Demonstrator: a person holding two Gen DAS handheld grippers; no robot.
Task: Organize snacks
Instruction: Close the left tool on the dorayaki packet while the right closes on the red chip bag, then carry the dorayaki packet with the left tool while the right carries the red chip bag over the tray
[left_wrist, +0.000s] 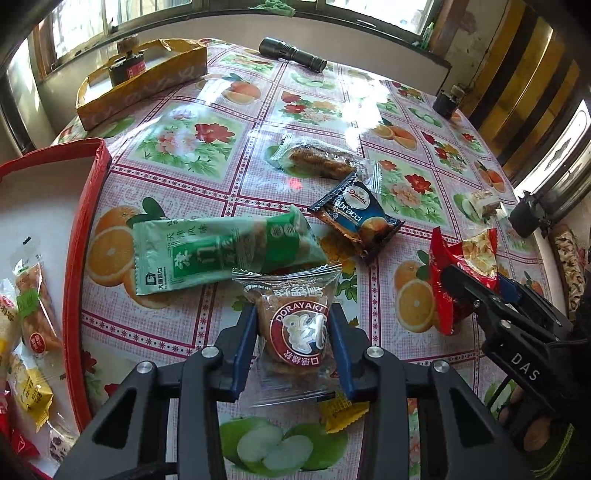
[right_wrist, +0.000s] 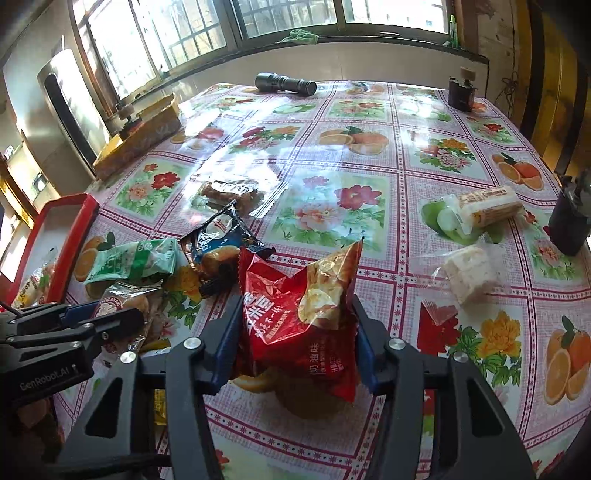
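Both grippers clamp a snack each, ready for the tray.

From the left wrist, the left gripper (left_wrist: 291, 336) is clenched on the dorayaki pack (left_wrist: 295, 332) near the table's (left_wrist: 258, 177) front edge, its pads pressing either side; the red tray (left_wrist: 79, 236) at the left edge already holds packets, likely its destination. From the right wrist, the right gripper (right_wrist: 295, 332) grasps the red snack bag (right_wrist: 303, 314), pinched upright at mid-front, while other snacks lie scattered.

Your left gripper (left_wrist: 293, 332) and right gripper (right_wrist: 295, 332) both angle downward side by side, each with jaws pressed against a packet.
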